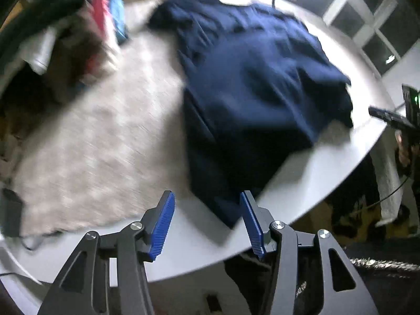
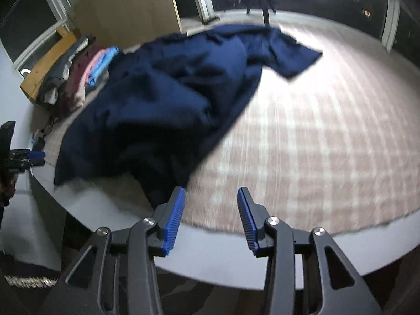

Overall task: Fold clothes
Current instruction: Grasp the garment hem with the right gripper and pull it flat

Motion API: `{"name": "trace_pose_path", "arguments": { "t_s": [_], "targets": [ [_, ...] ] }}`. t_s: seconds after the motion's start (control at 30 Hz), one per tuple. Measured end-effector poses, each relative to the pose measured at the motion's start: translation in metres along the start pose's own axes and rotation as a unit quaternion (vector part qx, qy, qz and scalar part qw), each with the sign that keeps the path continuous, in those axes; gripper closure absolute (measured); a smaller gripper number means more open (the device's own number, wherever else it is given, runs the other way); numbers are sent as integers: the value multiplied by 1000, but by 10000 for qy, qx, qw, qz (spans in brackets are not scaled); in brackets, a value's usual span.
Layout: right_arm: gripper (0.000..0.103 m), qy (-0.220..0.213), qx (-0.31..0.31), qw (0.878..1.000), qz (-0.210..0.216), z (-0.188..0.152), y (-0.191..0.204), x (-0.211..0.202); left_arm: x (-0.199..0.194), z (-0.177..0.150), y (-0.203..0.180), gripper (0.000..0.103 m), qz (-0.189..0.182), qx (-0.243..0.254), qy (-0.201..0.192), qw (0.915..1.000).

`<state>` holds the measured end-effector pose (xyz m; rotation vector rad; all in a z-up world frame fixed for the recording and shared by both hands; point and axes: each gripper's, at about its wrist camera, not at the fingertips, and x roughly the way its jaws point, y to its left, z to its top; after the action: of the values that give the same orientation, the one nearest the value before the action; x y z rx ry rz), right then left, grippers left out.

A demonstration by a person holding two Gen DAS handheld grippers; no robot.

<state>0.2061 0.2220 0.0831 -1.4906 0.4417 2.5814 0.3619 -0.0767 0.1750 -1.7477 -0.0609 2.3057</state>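
1. A navy garment (image 2: 168, 97) lies crumpled on the desk (image 1: 309, 176), reaching its near edge.
2. Left gripper (image 1: 207, 223): jaws spread, empty.
3. Right gripper (image 2: 211, 218): jaws spread, empty.

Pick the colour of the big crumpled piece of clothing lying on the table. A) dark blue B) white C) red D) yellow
A: the rumpled garment spread over the beige cloth on the table is dark navy blue in both wrist views.
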Motion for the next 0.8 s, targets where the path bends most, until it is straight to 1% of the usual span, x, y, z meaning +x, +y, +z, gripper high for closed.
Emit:
{"name": "trace_pose_path", "arguments": {
  "t_s": [0.1,0.13,0.17,0.2,0.23,0.27,0.3,0.33,0.43,0.53,0.57,0.63,0.67,0.73,0.8],
  "targets": [
    [59,80,-163,9998,-47,-9,7,14,23,0,-13,53,-37,-26,195,9998],
    [58,91,-221,9997,-40,-11,10,18,28,2,-15,55,-12,-39,238,9997],
    [56,89,-267,9996,-3,-10,13,21,30,4,-19,55,63,31,151,9999],
    [55,80,-308,9995,22,-9,16,24,28,6,-20,65,4,41,130,9999],
    [53,56,-328,9994,23,-7,18,27,26,8,-20,83,-56,50,110,9999],
    [52,34,-327,9995,24,-5,19,32,24,10,-21,94,-116,59,90,9999],
    [52,18,-321,9995,35,-3,21,36,22,12,-22,101,-177,68,70,9998],
    [52,11,-309,9995,65,-1,22,39,20,14,-22,101,-237,77,50,9997],
    [52,-36,-340,9994,101,8,29,50,-24,19,-11,101,-526,-150,-441,9975],
    [52,-102,-303,9992,250,21,36,60,-62,26,7,101,-632,-345,-859,9937],
    [52,-133,-302,9990,293,24,39,63,-76,27,13,101,-556,-421,-995,9926],
    [52,-228,-332,9987,301,29,45,67,-92,29,25,103,-361,-429,-1159,9917],
    [63,-289,-352,9986,265,30,47,67,-104,28,33,103,-259,-474,-1269,9904],
    [98,-283,-327,9987,254,32,51,60,-120,30,40,103,-202,-518,-1441,9880],
    [98,-405,-415,9977,340,31,54,35,-121,28,45,103,-195,-511,-1466,9877]
  ]
}}
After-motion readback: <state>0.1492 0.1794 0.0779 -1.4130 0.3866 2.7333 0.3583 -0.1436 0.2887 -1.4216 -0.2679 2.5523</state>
